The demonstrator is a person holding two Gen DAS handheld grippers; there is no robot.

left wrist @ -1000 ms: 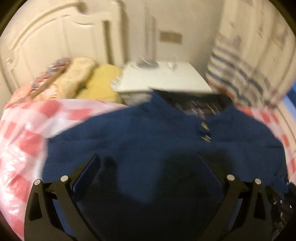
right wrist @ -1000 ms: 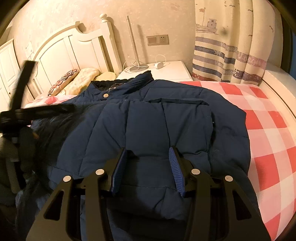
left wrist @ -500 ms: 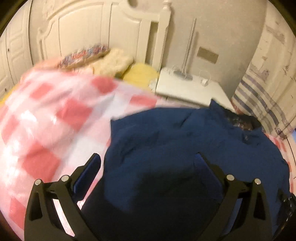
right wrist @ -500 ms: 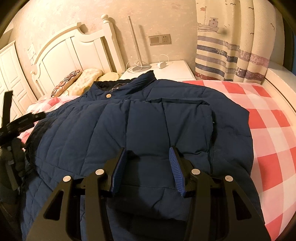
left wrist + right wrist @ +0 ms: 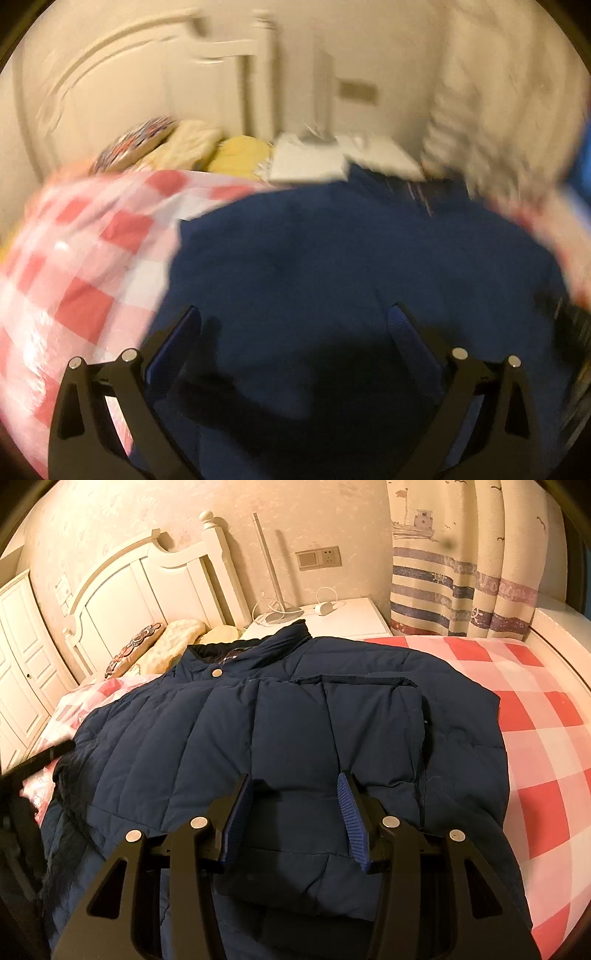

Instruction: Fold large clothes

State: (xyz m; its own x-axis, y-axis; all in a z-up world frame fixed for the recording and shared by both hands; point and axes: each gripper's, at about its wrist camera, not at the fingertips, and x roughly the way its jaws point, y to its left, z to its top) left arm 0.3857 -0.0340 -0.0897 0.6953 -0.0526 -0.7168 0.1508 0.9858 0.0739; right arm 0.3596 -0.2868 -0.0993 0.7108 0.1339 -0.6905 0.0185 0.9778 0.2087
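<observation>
Both claws spread, right claw (image 5: 295, 794) and left claw (image 5: 295, 321) just above navy jacket (image 5: 258, 731).

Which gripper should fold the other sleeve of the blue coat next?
Probably the left gripper: its jaws are wide open above the unfolded side of the coat. The right gripper sits over the sleeve already folded in.

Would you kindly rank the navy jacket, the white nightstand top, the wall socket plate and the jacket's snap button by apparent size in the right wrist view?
1. Navy jacket, though nearness inflates it.
2. Nightstand top.
3. Wall socket plate.
4. Snap button.
</observation>
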